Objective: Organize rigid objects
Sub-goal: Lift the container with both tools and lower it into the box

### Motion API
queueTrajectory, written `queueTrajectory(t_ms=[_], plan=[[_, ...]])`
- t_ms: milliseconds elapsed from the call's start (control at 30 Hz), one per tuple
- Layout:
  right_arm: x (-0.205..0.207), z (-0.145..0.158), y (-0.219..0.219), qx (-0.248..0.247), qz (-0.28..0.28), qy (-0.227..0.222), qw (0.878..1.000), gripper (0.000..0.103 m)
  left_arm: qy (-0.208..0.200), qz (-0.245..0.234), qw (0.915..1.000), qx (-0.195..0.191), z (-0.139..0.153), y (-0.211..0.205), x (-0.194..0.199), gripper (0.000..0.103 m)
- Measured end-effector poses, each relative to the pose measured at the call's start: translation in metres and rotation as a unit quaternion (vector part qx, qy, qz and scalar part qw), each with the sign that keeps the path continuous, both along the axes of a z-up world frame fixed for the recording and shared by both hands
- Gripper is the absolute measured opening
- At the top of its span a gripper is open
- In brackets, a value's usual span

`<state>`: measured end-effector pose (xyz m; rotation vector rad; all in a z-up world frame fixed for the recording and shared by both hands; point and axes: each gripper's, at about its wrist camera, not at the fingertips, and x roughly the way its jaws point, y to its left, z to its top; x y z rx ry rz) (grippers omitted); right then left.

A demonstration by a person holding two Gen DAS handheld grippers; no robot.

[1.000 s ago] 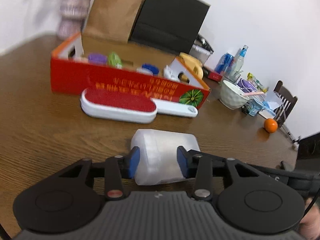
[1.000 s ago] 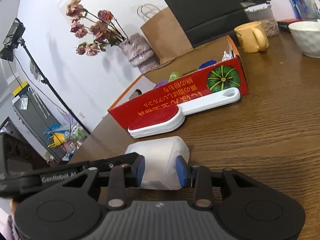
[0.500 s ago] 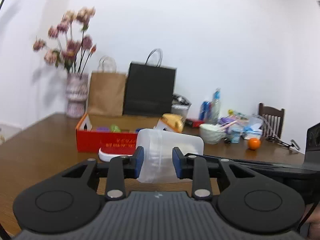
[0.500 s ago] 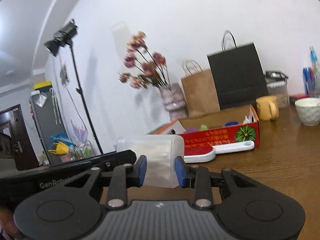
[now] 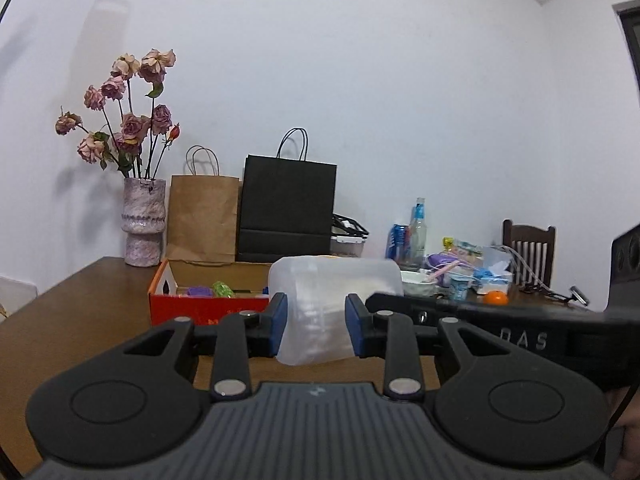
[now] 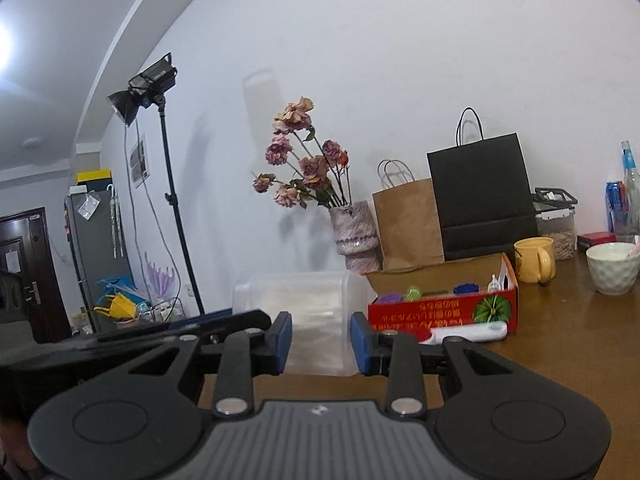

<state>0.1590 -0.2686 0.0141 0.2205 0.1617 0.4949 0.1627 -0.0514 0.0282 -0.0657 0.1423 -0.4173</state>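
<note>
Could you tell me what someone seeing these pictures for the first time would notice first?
Most striking is the translucent plastic container, held above the wooden table with the left claw and the right claw both clamped on it. Behind it lies the red cardboard box of small items, and by the wall stands the vase of dried roses.

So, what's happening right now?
Both tools, left and right, shut on clear plastic container. Container lifted off the table. Red box ahead, nothing blocking.
</note>
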Motion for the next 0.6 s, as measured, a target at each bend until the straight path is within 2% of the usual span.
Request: queueTrajectory(t_ms=[167,333,467,600], plan=[[0.059,0.021,-0.004,0.000,-0.005,-0.005,1.000,0.032,-0.006,-0.007,0.9999,-0.014,0.011,-0.002,0.055,0.031],[0.144,0.033,-0.013,0.009,0.002,0.020,1.000,0.032,0.017,-0.012,0.9997,-0.015,0.024,-0.005,0.136,0.031],[0.206,0.036,-0.015,0.014,0.002,0.034,0.999,0.032,0.038,-0.011,0.9989,-0.024,0.030,-0.007,0.198,0.031],[0.249,0.031,-0.014,0.009,-0.003,0.049,0.999,0.032,0.047,-0.003,0.9988,-0.014,0.025,-0.013,0.238,0.031]])
